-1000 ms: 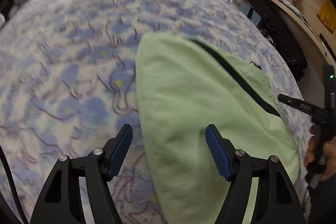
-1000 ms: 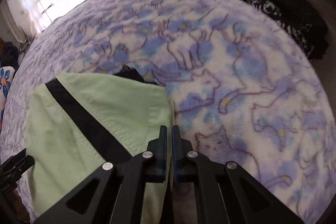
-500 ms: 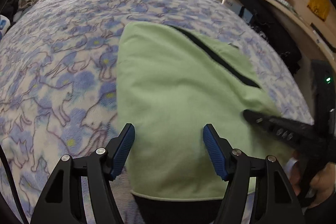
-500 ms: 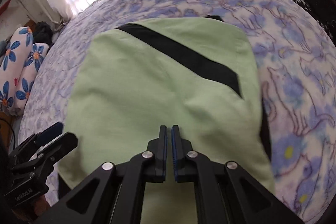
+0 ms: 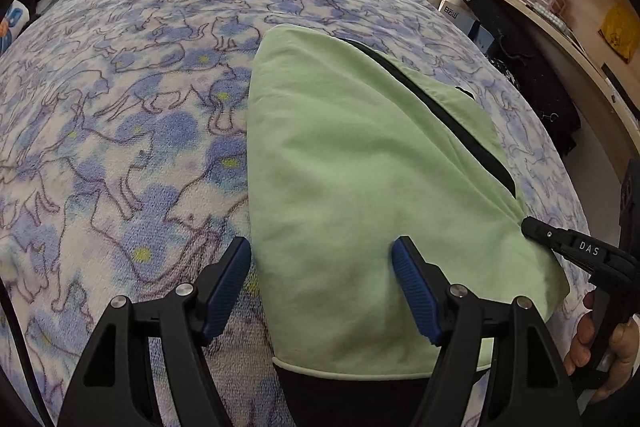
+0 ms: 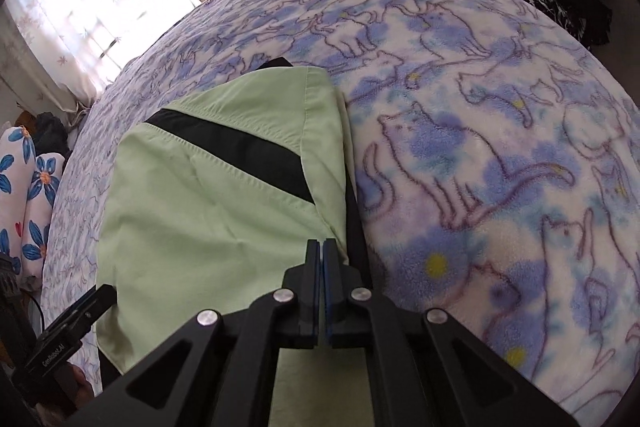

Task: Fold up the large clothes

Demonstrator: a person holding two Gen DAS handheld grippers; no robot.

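A pale green garment (image 5: 360, 187) with a black stripe lies folded on the bed's cat-print blanket (image 5: 120, 147), its black lining showing at the near hem. The left gripper (image 5: 322, 283) hovers over its near edge, jaws spread, having just widened a little — nothing between them but air above the cloth. At three o'clock the right gripper (image 6: 322, 259) has its jaws pressed together at the garment's right edge; whether cloth is pinched I cannot tell.

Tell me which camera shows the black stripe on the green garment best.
The right wrist view: the black stripe runs broad and unobstructed across the green garment. In the left wrist view the stripe appears only as a thin, foreshortened line.
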